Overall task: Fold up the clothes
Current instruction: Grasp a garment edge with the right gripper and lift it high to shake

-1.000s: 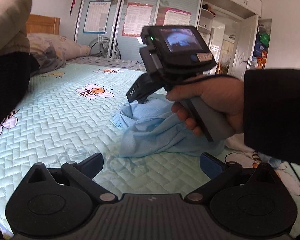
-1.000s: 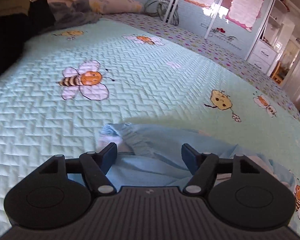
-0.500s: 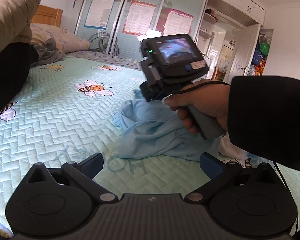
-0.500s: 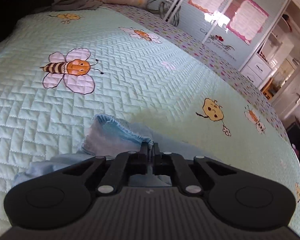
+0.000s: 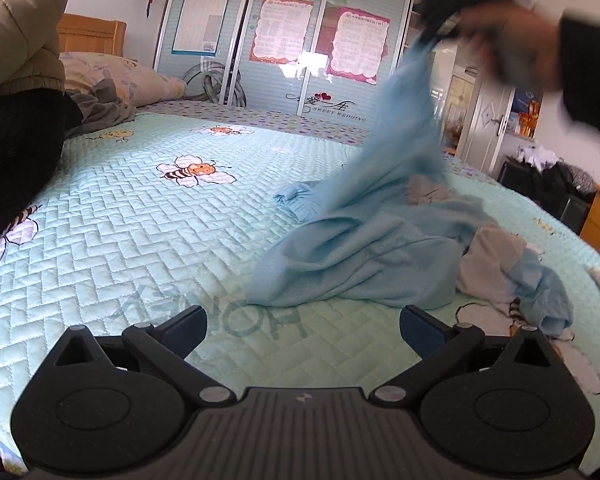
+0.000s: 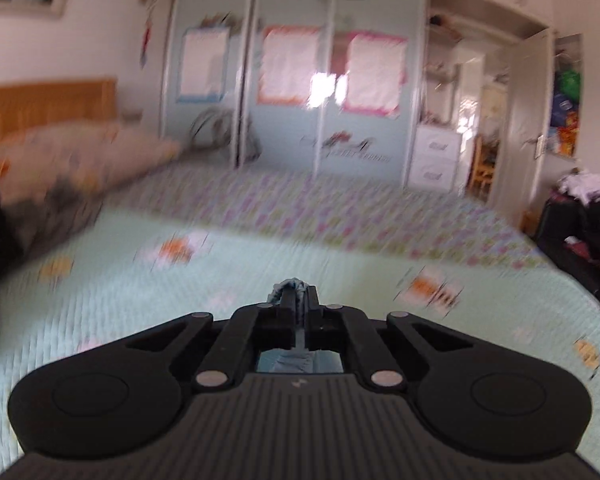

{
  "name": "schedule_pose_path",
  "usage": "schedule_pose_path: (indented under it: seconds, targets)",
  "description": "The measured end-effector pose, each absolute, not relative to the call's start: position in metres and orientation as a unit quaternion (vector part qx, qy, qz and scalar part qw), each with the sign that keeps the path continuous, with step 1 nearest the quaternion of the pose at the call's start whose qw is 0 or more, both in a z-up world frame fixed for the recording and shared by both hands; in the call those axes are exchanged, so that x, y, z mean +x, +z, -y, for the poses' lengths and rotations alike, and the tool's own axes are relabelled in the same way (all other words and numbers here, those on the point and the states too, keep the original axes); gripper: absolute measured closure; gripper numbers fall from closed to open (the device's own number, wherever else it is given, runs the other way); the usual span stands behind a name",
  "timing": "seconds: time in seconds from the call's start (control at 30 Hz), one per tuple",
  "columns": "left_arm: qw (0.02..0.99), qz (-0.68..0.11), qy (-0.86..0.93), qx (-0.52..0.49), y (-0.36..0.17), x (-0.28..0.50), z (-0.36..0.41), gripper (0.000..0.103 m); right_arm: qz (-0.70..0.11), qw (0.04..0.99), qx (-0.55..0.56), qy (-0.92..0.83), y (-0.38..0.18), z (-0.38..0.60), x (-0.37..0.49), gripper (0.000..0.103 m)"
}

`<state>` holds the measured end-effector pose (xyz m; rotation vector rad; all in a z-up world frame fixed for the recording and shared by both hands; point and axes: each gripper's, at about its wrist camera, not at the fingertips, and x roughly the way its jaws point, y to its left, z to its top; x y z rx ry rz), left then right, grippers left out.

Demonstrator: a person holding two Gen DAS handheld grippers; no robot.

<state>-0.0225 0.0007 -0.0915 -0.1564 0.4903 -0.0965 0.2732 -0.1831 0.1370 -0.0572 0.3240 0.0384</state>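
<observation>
A bed (image 5: pixel 140 216) with a pale green quilted cover printed with bees fills the room. At ten o'clock stands a wooden headboard (image 5: pixel 92 36) with a pillow (image 5: pixel 132 80). At twelve o'clock, sliding wardrobe doors (image 5: pixel 284 36) carry posters. At two o'clock a white door (image 5: pixel 486 120) stands bright with daylight.

The garment (image 5: pixel 372 252) lies on the bed (image 5: pixel 140 240), right of centre, one end raised to the upper right by the right gripper (image 6: pixel 298 300). The left gripper (image 5: pixel 302 322) sits near, before the garment. A pillow (image 5: pixel 120 80) lies far left; wardrobe doors (image 5: pixel 284 36) stand behind the bed.
</observation>
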Motion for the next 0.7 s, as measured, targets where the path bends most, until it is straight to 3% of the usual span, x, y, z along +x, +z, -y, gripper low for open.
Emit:
schedule_pose_path:
  seconds: [0.27, 0.37, 0.7]
  targets:
    - [0.975, -0.209, -0.052, -0.050, -0.087, -0.032, 0.009, 0.001, -0.016, 0.999, 0.018, -0.025, 0.333, 0.292, 0.213, 0.099]
    - [0.979, -0.194, -0.057, -0.039, -0.085, -0.038, 0.014, 0.001, 0.023, 0.999, 0.033, -0.035, 0.384, 0.325, 0.178, 0.099]
    - [0.986, -0.157, -0.062, -0.004, -0.076, -0.059, 0.028, 0.001, 0.072, 0.993, 0.070, -0.067, 0.427, 0.420, 0.082, 0.099]
